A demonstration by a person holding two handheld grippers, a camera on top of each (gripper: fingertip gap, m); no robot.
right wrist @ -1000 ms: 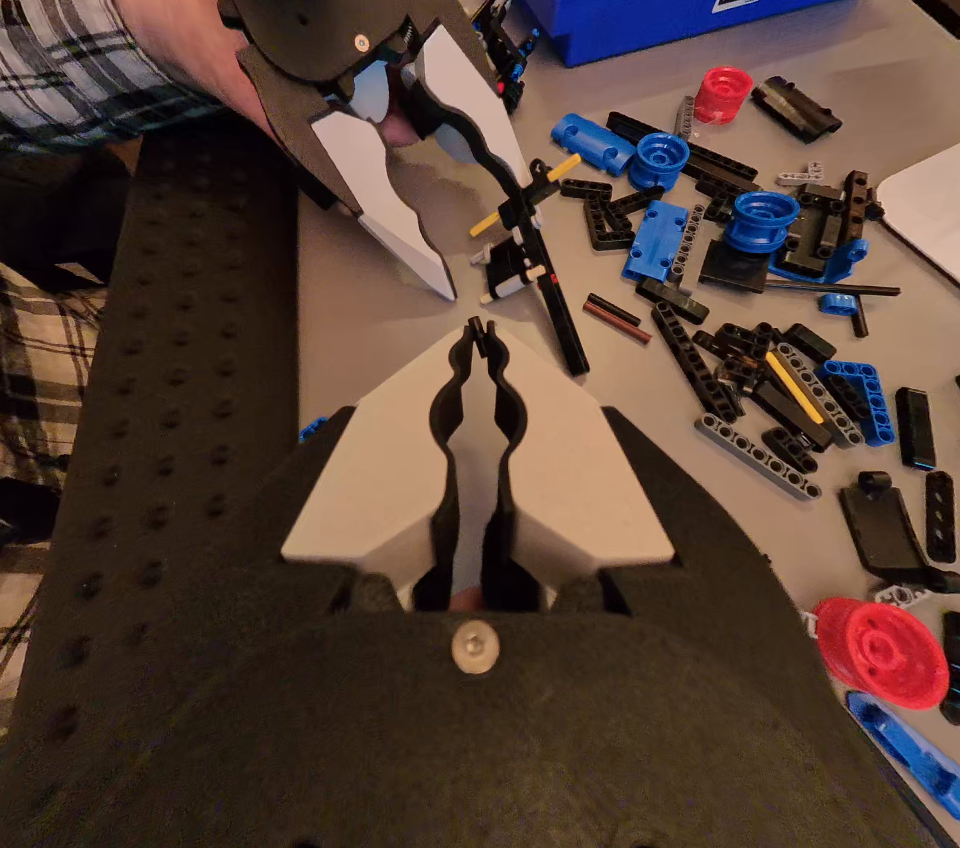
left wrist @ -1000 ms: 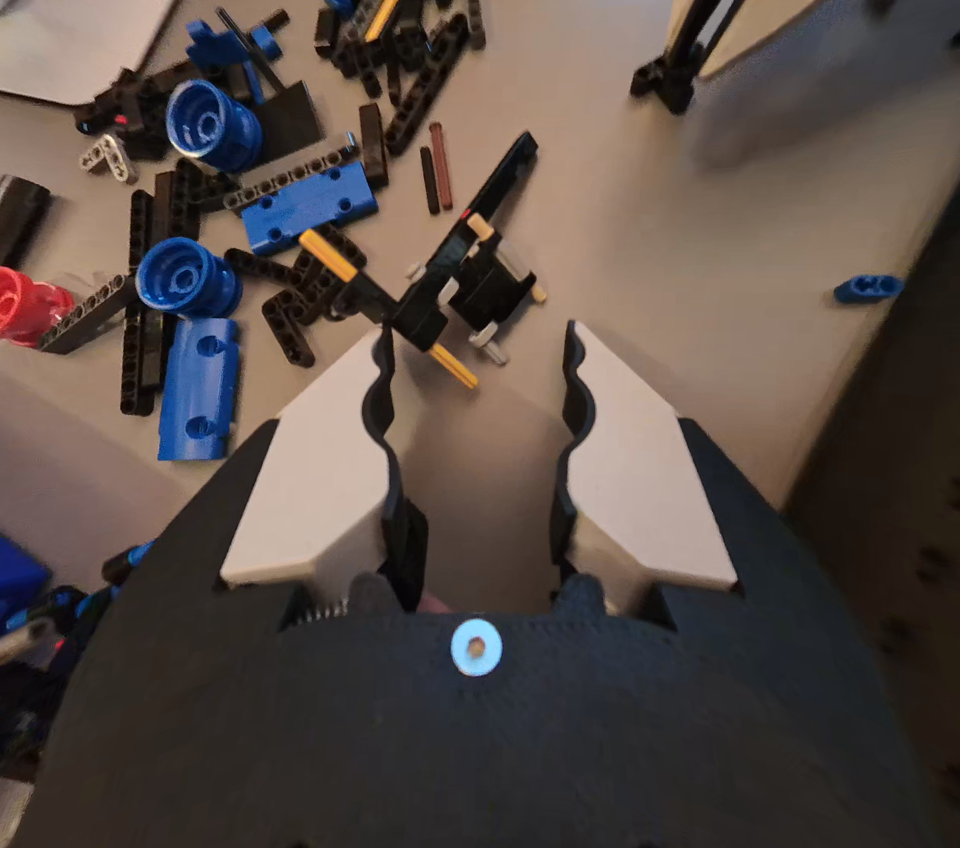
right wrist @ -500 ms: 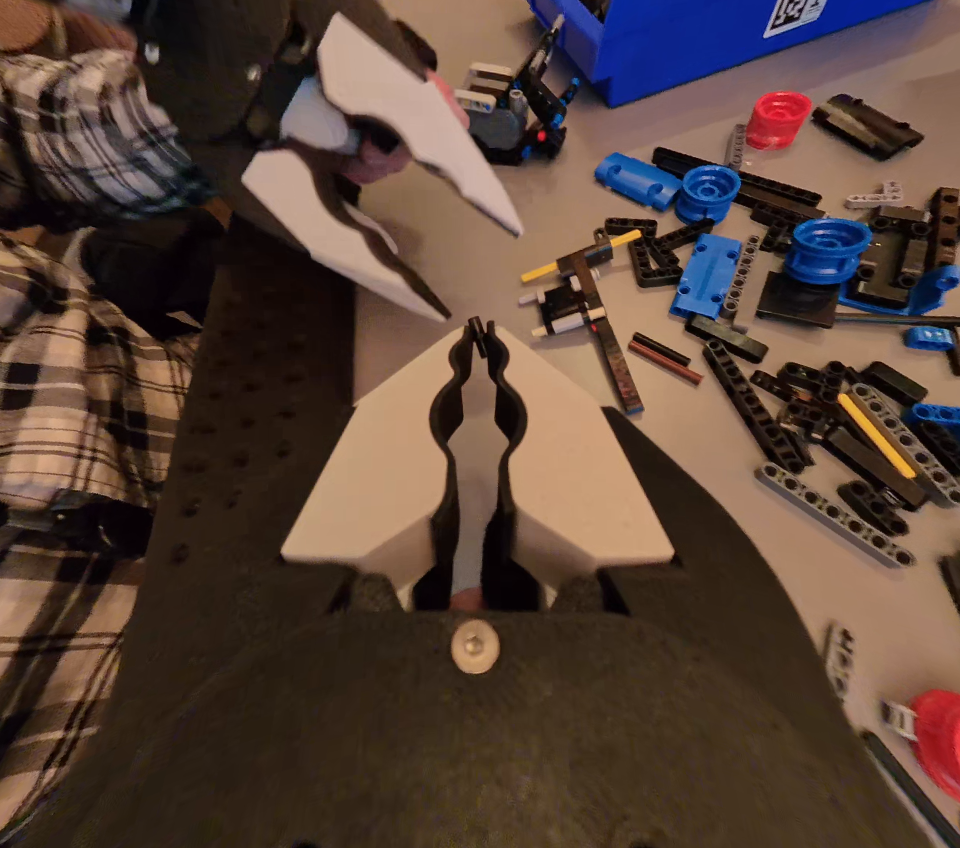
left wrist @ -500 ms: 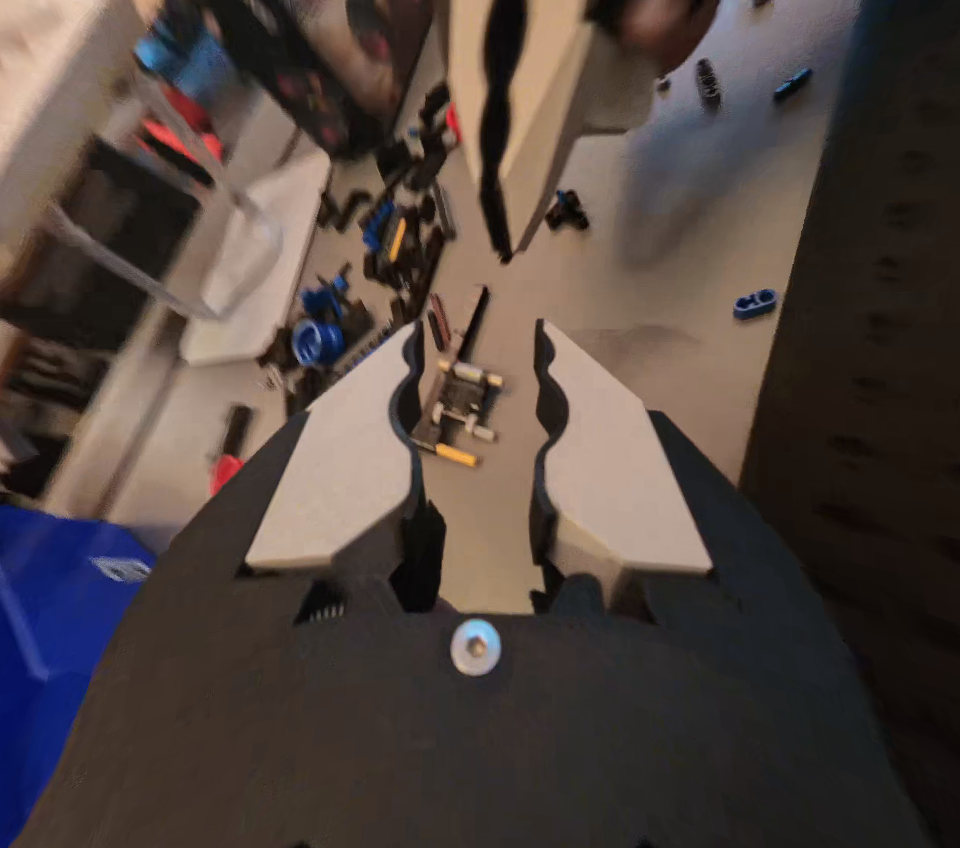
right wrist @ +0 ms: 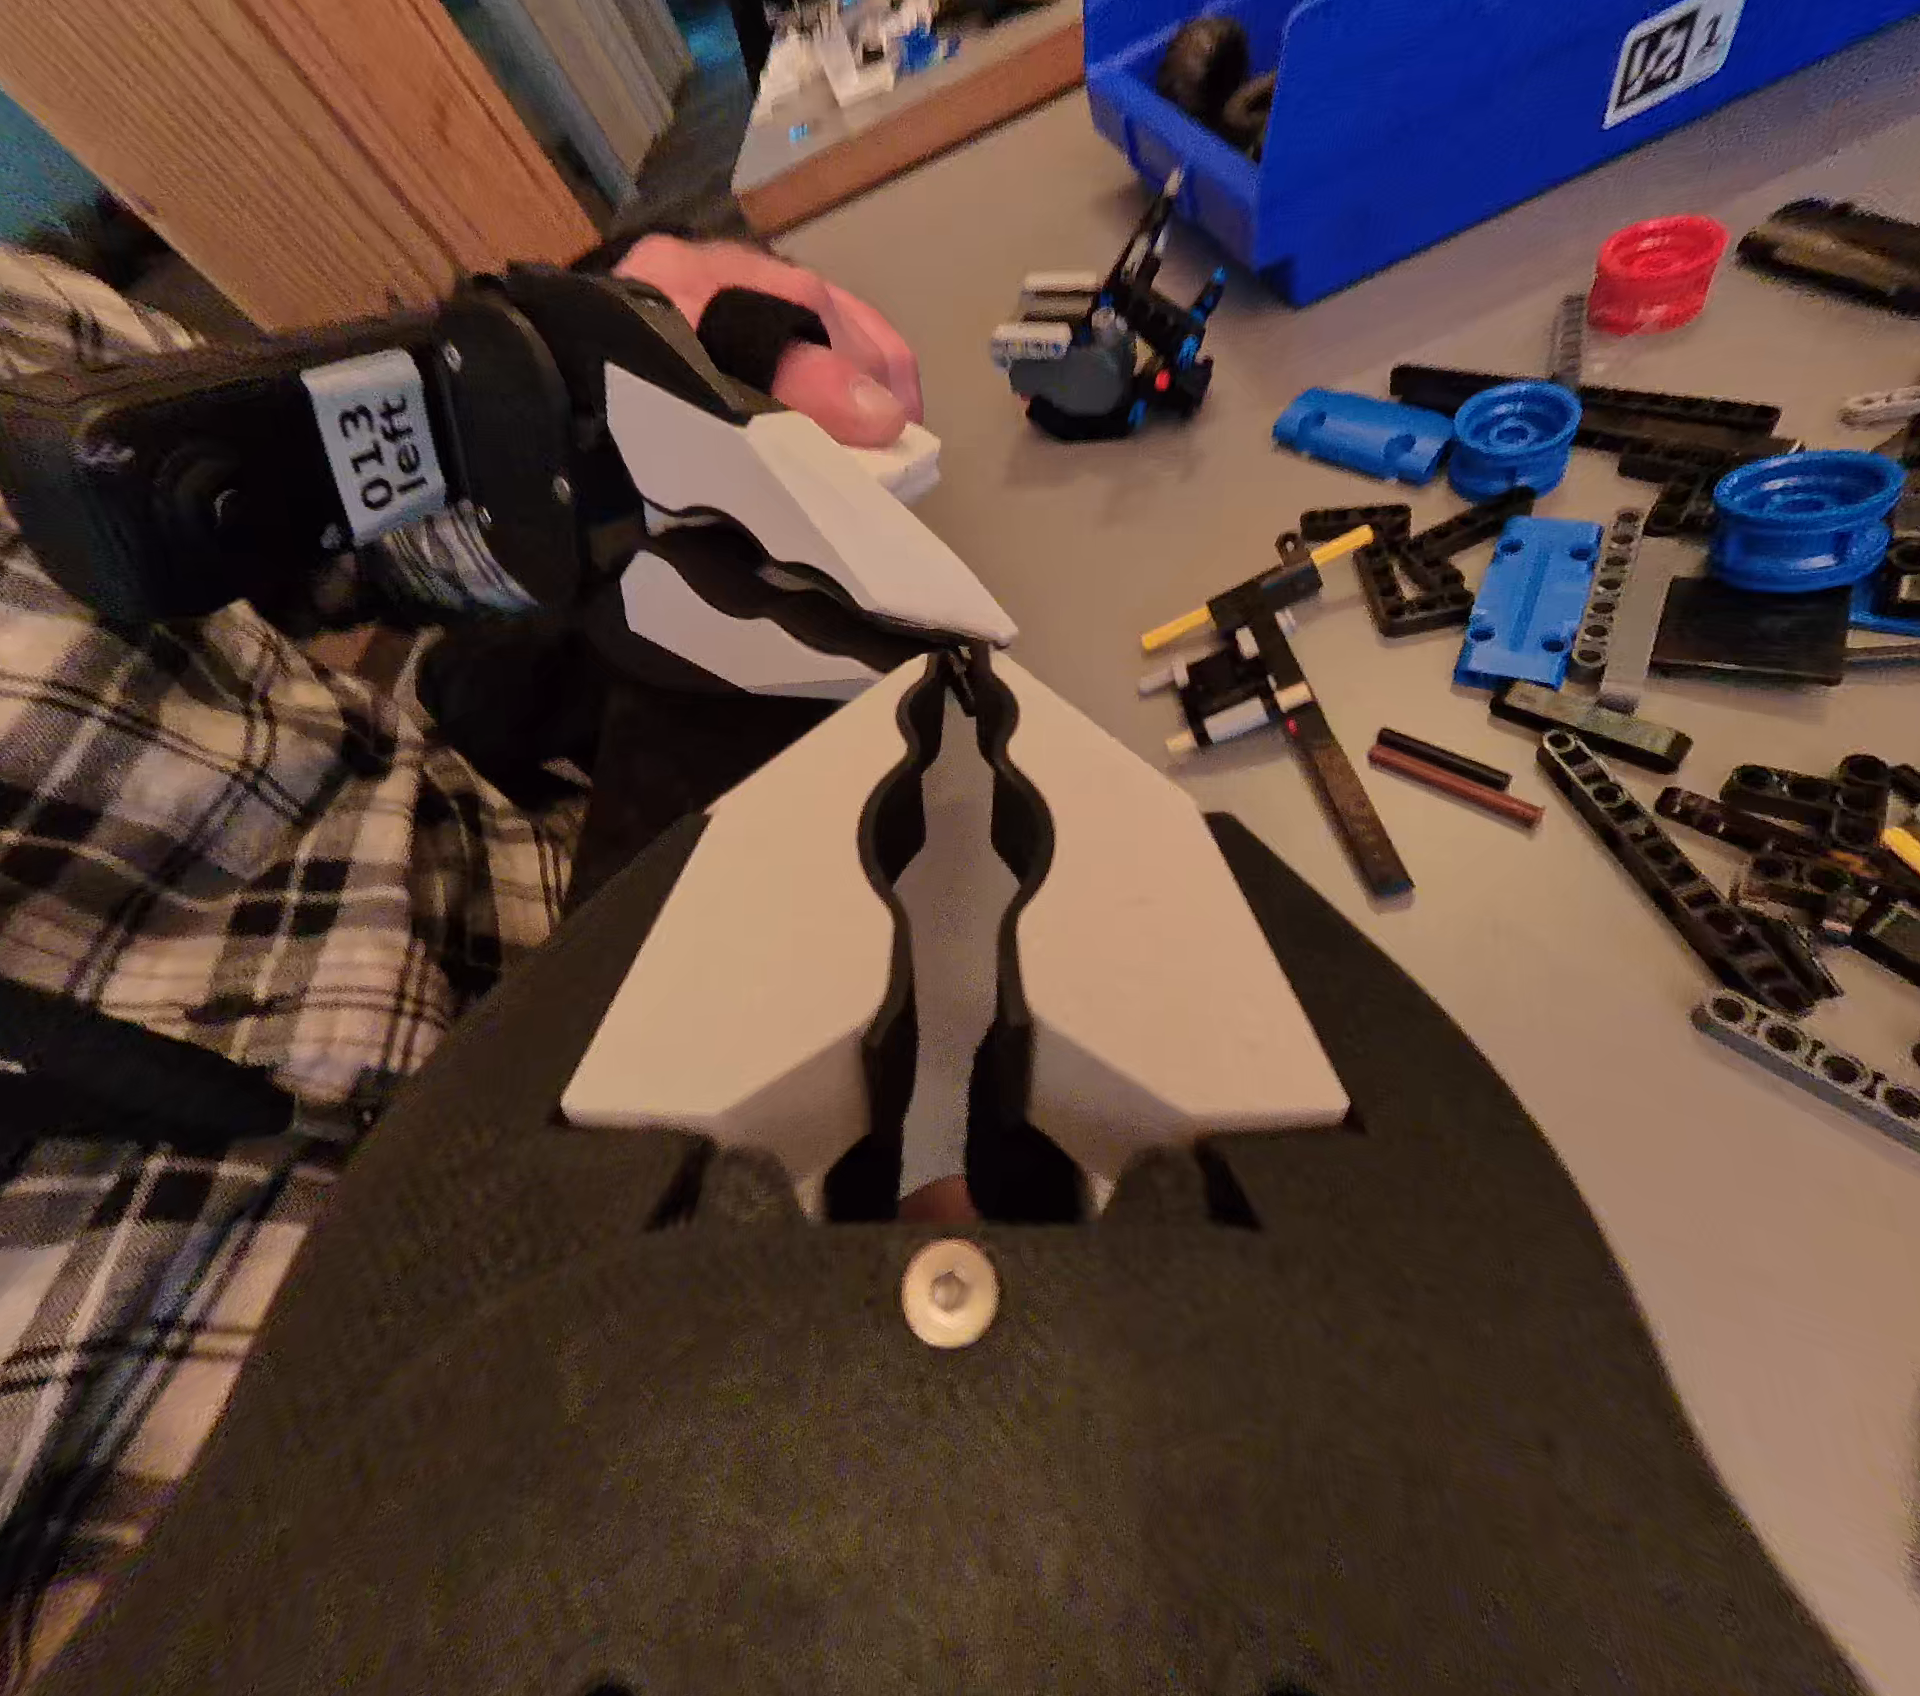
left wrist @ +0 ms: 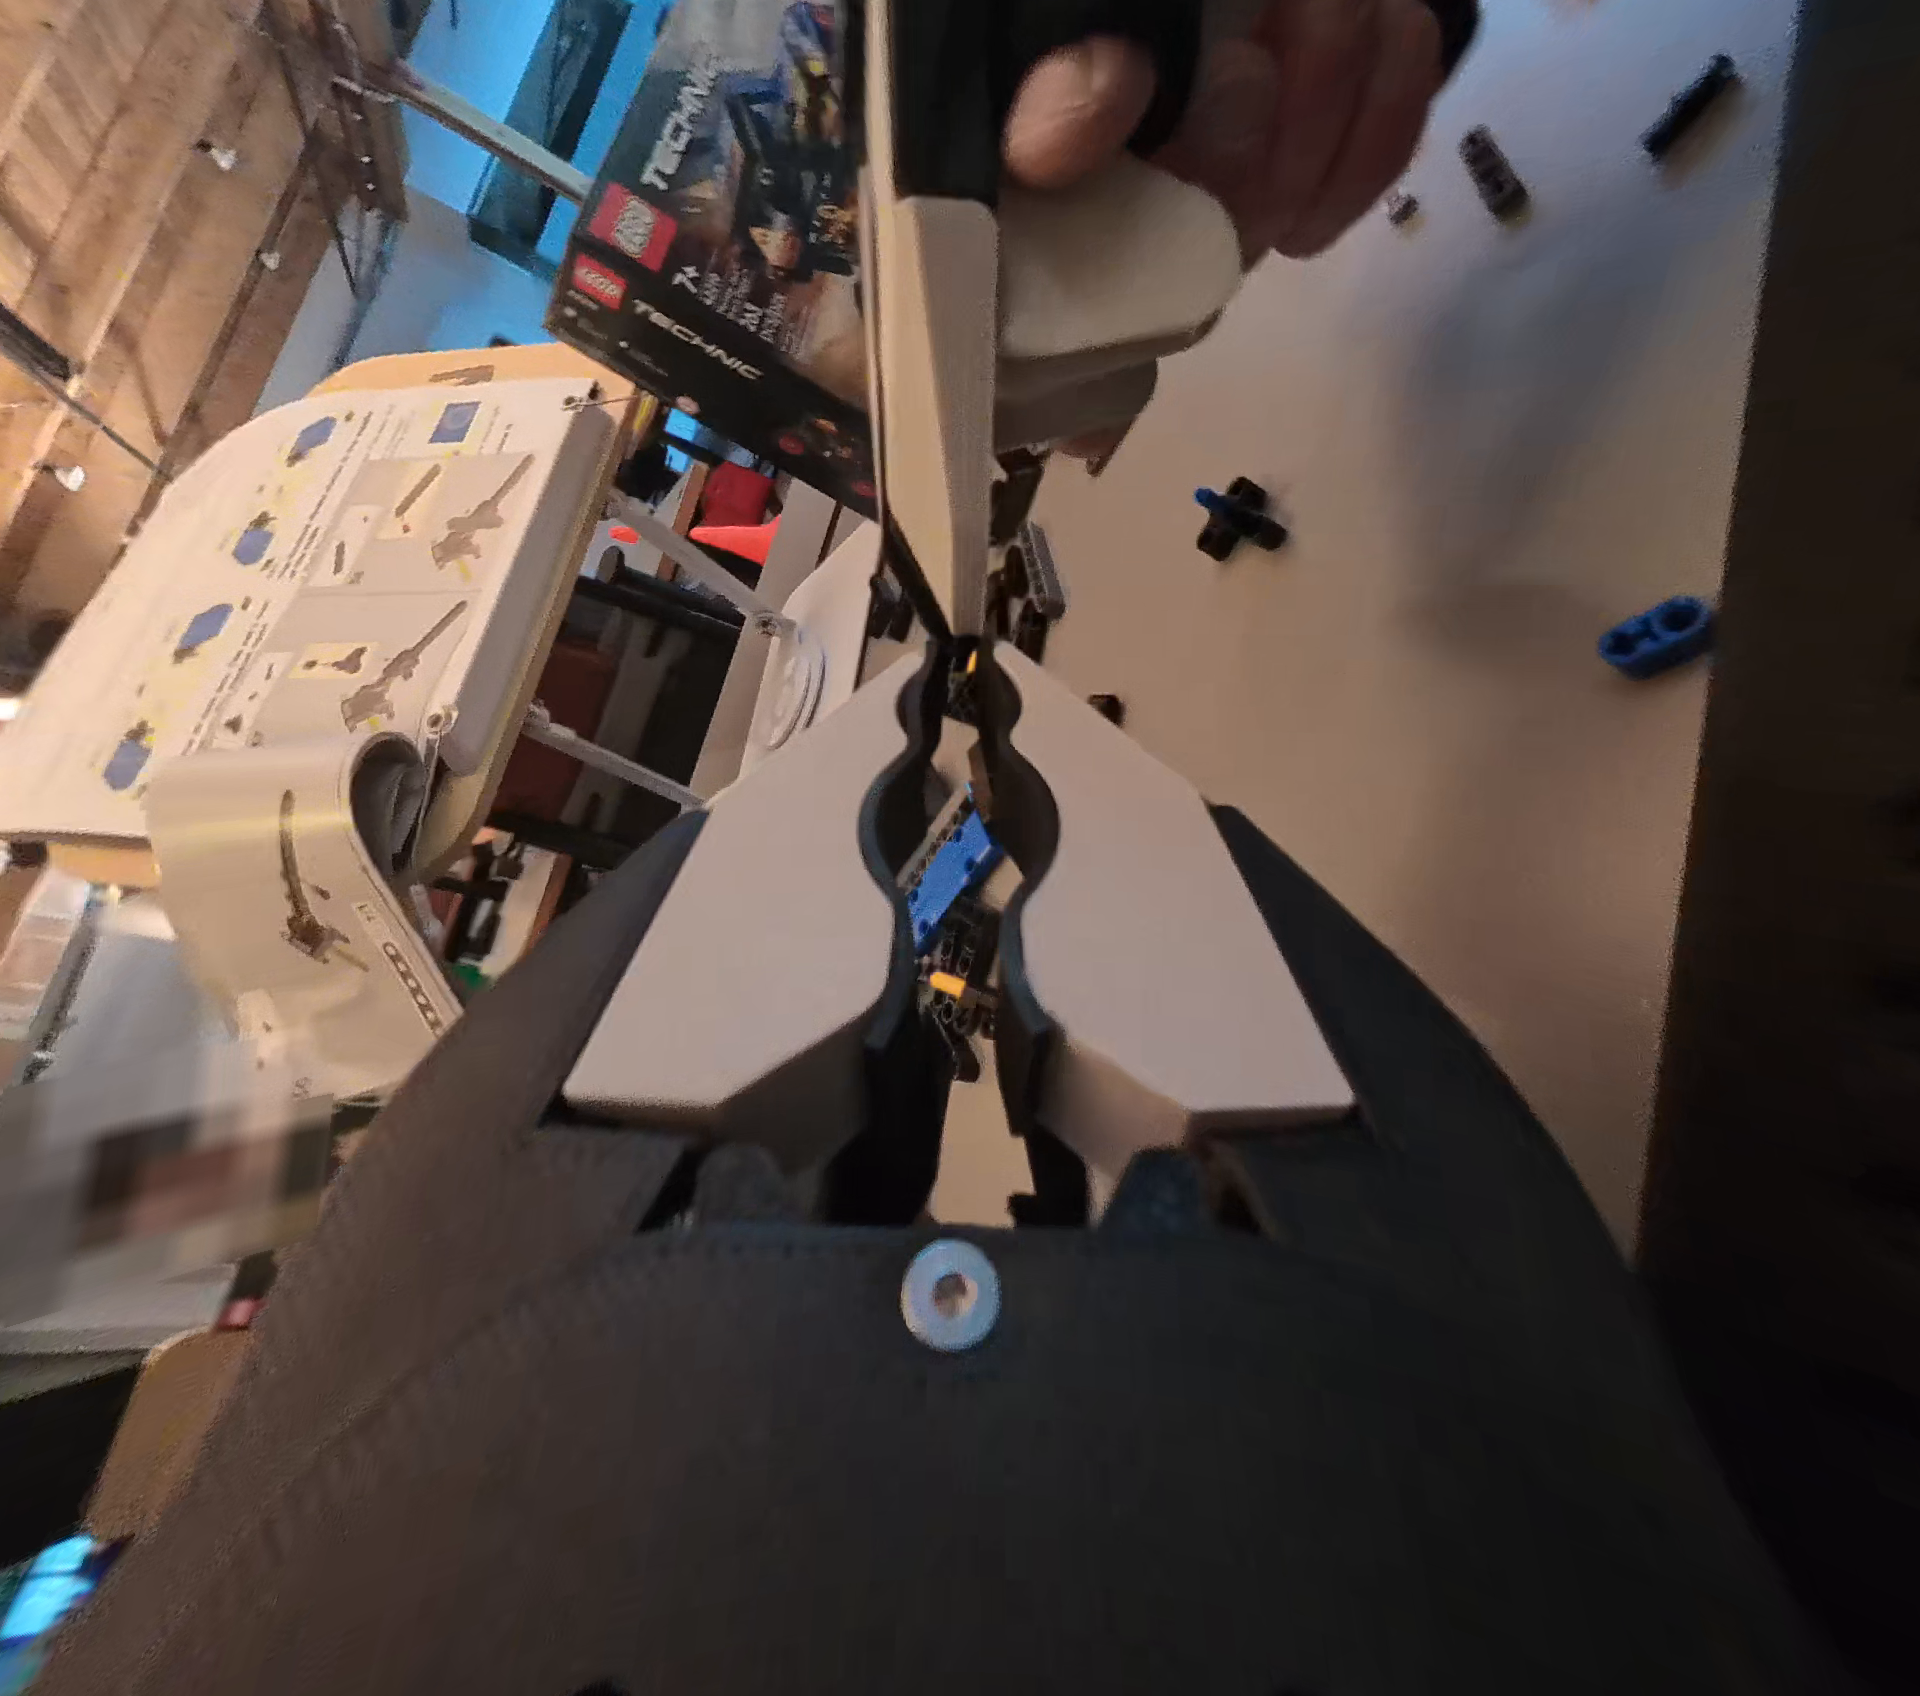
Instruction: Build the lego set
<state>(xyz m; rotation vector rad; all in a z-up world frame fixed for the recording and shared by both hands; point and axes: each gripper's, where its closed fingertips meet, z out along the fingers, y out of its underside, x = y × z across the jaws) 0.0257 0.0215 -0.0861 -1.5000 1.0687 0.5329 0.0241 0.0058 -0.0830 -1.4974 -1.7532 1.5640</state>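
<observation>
My right gripper [right wrist: 956, 678] is shut on a small black Lego piece [right wrist: 962, 690] and holds it in the air above the table's near edge. My left gripper [left wrist: 961, 672] comes in from the left, its tips meet the right gripper's tips, and its jaws are closed on the same piece [left wrist: 964, 680]. In the right wrist view the left gripper [right wrist: 982, 636] lies level, with a hand on it. In the left wrist view the right gripper [left wrist: 951, 630] points down from above. A black subassembly with a yellow axle [right wrist: 1252, 670] lies on the grey table [right wrist: 1507, 1075].
A blue bin [right wrist: 1455, 36] stands at the back, with a small built module [right wrist: 1112, 363] in front of it. Loose blue wheels [right wrist: 1517, 420], a red wheel [right wrist: 1657, 275] and black beams [right wrist: 1683, 877] lie to the right. An instruction booklet [left wrist: 312, 566] and the set's box [left wrist: 717, 244] stand behind.
My left gripper has lifted off the table, turned on its side and closed onto the piece at the right gripper's tips. The right gripper has risen and stays shut.
</observation>
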